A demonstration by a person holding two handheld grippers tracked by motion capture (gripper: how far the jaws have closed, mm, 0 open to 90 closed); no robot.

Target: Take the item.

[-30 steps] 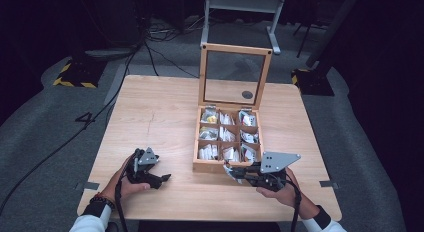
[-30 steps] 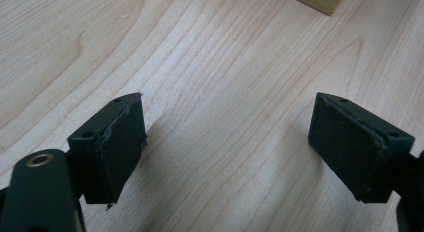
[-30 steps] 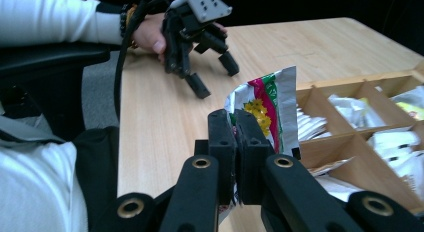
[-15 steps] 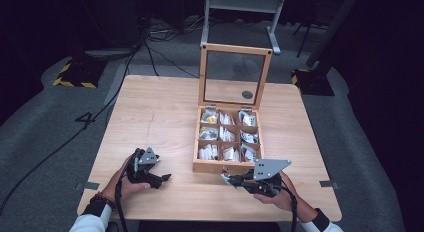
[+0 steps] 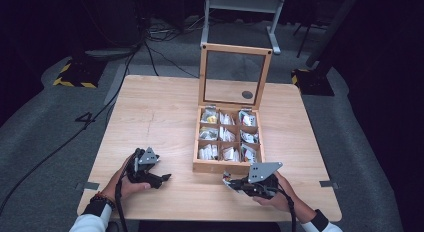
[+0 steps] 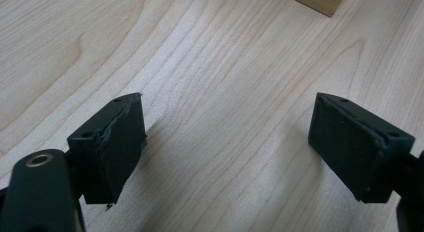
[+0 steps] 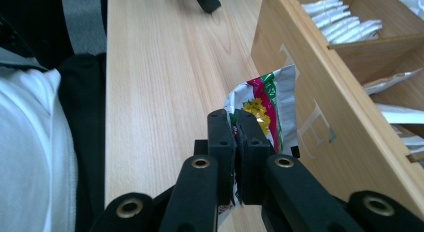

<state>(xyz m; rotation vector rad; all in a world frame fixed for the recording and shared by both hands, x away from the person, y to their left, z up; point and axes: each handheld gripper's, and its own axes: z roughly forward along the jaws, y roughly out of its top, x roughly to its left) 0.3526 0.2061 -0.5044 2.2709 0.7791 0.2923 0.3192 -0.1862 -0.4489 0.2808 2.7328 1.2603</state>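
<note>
A person's right gripper [image 7: 235,142], jaws pinched tight on a foil sachet [image 7: 267,99], holds it low over the table [image 5: 150,112] just before the wooden box [image 5: 220,167] — its thin edge could slip free or snag on the box wall. Nearby, the left gripper [image 6: 227,142] rests with jaws spread, empty. Beyond stands the box's lid [image 5: 235,74], upright.

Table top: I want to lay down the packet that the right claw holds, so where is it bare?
The light wooden table is bare over its whole left half, left of the compartmented wooden box and beyond the open left claw. The strip before the box is narrow, taken up by the right claw clamping the silver flowered packet.
</note>
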